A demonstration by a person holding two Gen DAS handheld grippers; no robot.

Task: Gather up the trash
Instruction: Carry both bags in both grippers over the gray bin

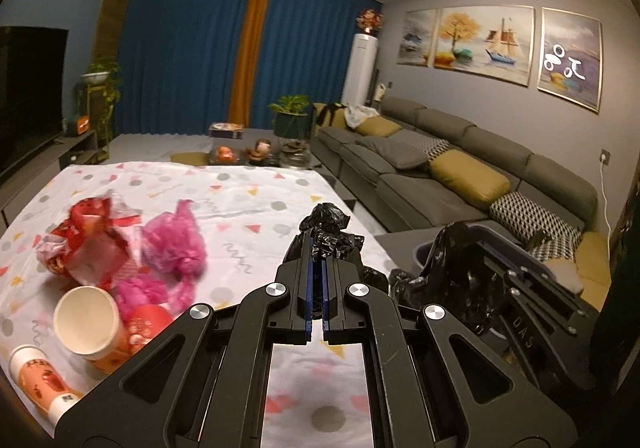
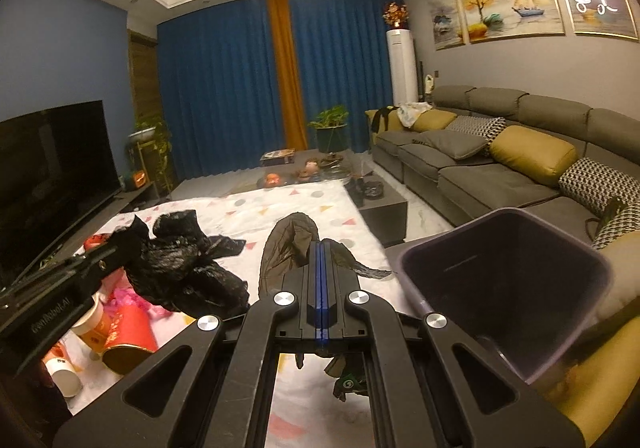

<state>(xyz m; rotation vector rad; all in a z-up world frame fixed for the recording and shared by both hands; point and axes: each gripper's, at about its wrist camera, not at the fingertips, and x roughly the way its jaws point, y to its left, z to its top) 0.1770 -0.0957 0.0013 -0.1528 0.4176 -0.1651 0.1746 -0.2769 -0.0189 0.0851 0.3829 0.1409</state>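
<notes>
My left gripper (image 1: pixel 319 248) is shut on a crumpled black trash bag (image 1: pixel 326 222), which also shows in the right wrist view (image 2: pixel 184 268). My right gripper (image 2: pixel 320 252) is shut on another part of the black bag (image 2: pixel 286 244), held above the table. A grey trash bin (image 2: pixel 508 288) stands tilted at the right; it also shows in the left wrist view (image 1: pixel 504 238). Trash lies on the patterned cloth (image 1: pixel 248 208): a red wrapper (image 1: pixel 86 244), pink plastic bags (image 1: pixel 176 244), a paper cup (image 1: pixel 90 322) and a small bottle (image 1: pixel 40 380).
A grey sofa (image 1: pixel 440 168) with yellow cushions runs along the right wall. A coffee table (image 2: pixel 312 168) with ornaments stands beyond the cloth. A TV (image 2: pixel 52 176) stands at the left. A plant (image 1: pixel 290 112) sits by the blue curtains.
</notes>
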